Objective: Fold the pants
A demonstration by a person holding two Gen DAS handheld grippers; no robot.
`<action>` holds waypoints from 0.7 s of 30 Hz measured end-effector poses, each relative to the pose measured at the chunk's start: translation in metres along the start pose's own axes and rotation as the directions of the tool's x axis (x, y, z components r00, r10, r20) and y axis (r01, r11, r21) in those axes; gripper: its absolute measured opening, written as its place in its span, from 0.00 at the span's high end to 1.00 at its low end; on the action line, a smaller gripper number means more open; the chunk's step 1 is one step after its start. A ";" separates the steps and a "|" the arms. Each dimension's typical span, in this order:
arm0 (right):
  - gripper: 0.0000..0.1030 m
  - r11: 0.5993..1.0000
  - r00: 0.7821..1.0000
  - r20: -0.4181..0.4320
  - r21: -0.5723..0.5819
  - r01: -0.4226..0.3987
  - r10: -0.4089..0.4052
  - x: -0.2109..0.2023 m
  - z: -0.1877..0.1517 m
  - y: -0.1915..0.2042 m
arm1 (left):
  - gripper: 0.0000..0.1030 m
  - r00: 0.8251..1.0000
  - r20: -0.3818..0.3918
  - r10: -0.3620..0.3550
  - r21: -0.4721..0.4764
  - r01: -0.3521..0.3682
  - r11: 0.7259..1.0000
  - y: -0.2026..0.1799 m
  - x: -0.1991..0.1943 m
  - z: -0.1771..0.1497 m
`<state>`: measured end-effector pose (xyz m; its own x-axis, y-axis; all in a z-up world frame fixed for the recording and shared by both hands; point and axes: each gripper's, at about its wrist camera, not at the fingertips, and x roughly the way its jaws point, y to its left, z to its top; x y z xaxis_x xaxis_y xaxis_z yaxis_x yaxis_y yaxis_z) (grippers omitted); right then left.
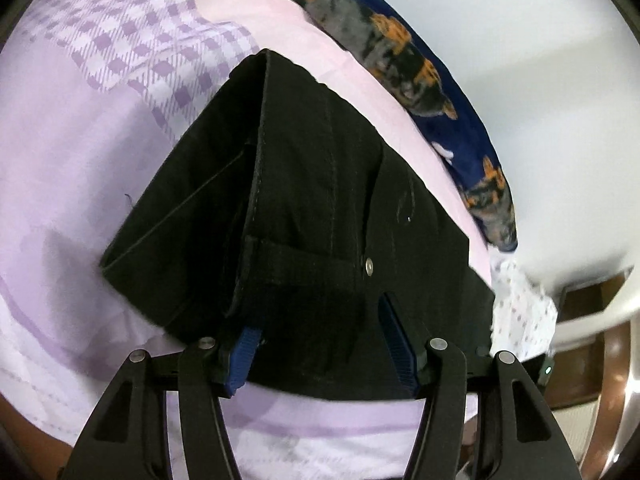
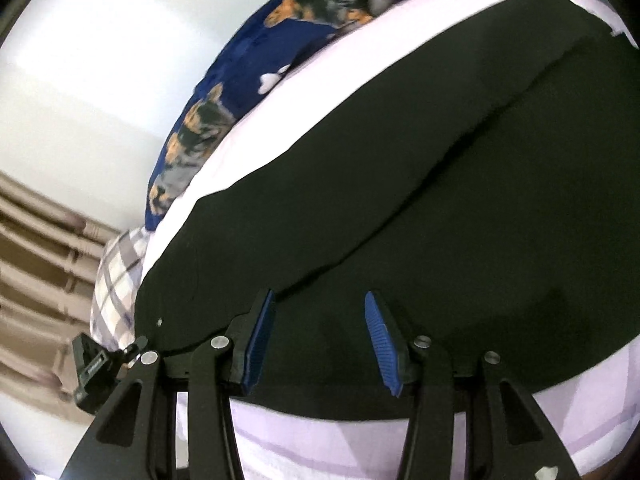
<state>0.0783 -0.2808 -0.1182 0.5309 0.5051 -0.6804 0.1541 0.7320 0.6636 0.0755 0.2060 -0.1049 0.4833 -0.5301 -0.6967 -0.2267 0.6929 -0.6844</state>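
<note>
The black pants [image 1: 312, 184] lie folded on a pale lilac bed sheet [image 1: 72, 168]. In the left wrist view the waistband end with a belt loop and a metal rivet is nearest. My left gripper [image 1: 320, 320] is open, its blue fingers [image 1: 394, 332] spread wide, the left one partly under the cloth edge. In the right wrist view the pants [image 2: 420, 200] stretch away as a long dark panel. My right gripper [image 2: 320, 320] is open, its blue fingers [image 2: 260, 340] resting over the near edge of the pants.
A navy blanket with an orange and grey dog print [image 1: 400, 52] lies along the far edge of the bed, also in the right wrist view [image 2: 224, 112]. A checked pillow [image 2: 116, 276] sits at the bed's corner. White wall and curtains lie beyond.
</note>
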 end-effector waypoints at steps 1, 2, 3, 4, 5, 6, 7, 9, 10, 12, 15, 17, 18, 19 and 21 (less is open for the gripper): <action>0.56 0.999 1.000 0.003 0.031 -0.008 0.008 0.005 0.003 -0.004 | 0.43 1.000 0.005 -0.007 -0.021 0.007 1.000 0.001 0.003 0.001; 0.56 0.999 1.000 0.004 0.052 -0.009 0.009 0.009 0.005 -0.007 | 0.43 1.000 0.012 -0.016 -0.033 0.016 0.999 0.003 0.004 0.003; 0.56 0.998 1.000 0.005 0.065 -0.013 0.013 0.010 0.007 -0.010 | 0.43 0.999 0.023 -0.024 -0.050 0.025 0.998 0.003 0.005 0.004; 0.57 0.996 0.999 0.023 0.083 -0.033 0.031 0.011 0.011 -0.012 | 0.48 0.999 0.029 -0.017 -0.056 0.019 0.998 0.003 0.007 0.006; 0.57 0.995 0.999 0.032 0.092 -0.035 0.032 0.011 0.014 -0.013 | 0.61 0.999 0.042 -0.005 -0.058 0.008 0.998 0.003 0.007 0.008; 0.58 0.995 0.999 0.042 0.098 -0.034 0.030 0.010 0.018 -0.014 | 0.66 0.998 0.059 0.016 -0.043 -0.013 0.999 0.001 0.006 0.010; 0.58 0.994 0.998 0.062 0.108 -0.033 0.027 0.009 0.025 -0.016 | 0.71 0.998 0.063 0.032 -0.030 -0.030 0.999 0.000 0.005 0.013; 0.61 0.992 0.997 0.081 0.123 -0.029 0.019 0.006 0.035 -0.021 | 0.74 0.996 0.072 0.044 -0.020 -0.042 0.999 -0.001 0.002 0.017; 0.64 0.990 0.995 0.095 0.138 -0.023 0.009 0.003 0.044 -0.025 | 0.75 0.996 0.071 0.045 -0.019 -0.044 0.999 -0.001 0.001 0.019; 0.69 0.987 0.994 0.109 0.159 -0.017 -0.001 -0.003 0.056 -0.032 | 0.76 0.996 0.067 0.056 -0.003 -0.056 0.998 -0.003 -0.002 0.021; 0.74 0.983 0.989 0.142 0.181 0.014 -0.041 -0.011 0.075 -0.046 | 0.77 0.995 0.069 0.073 0.023 -0.075 0.997 -0.007 -0.005 0.026; 0.79 0.980 0.987 0.153 0.196 0.024 -0.055 -0.015 0.084 -0.054 | 0.77 0.995 0.060 0.076 0.018 -0.078 0.997 -0.006 -0.004 0.029; 0.84 0.978 0.985 0.161 0.208 0.027 -0.062 -0.018 0.089 -0.059 | 0.77 0.995 0.054 0.080 0.018 -0.081 0.997 -0.005 -0.003 0.030; 0.90 0.977 0.985 0.160 0.212 0.024 -0.059 -0.020 0.092 -0.062 | 0.77 0.995 0.050 0.090 0.026 -0.092 0.995 -0.006 -0.002 0.030; 0.94 0.979 0.984 0.161 0.200 0.042 -0.075 -0.026 0.094 -0.059 | 0.77 0.993 0.038 0.112 0.057 -0.114 0.992 -0.008 0.000 0.031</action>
<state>0.1337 -0.3803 -0.1104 0.6449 0.3690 -0.6693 0.3395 0.6463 0.6834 0.1035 0.2162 -0.0928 0.4865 -0.4303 -0.7603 -0.2316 0.7756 -0.5872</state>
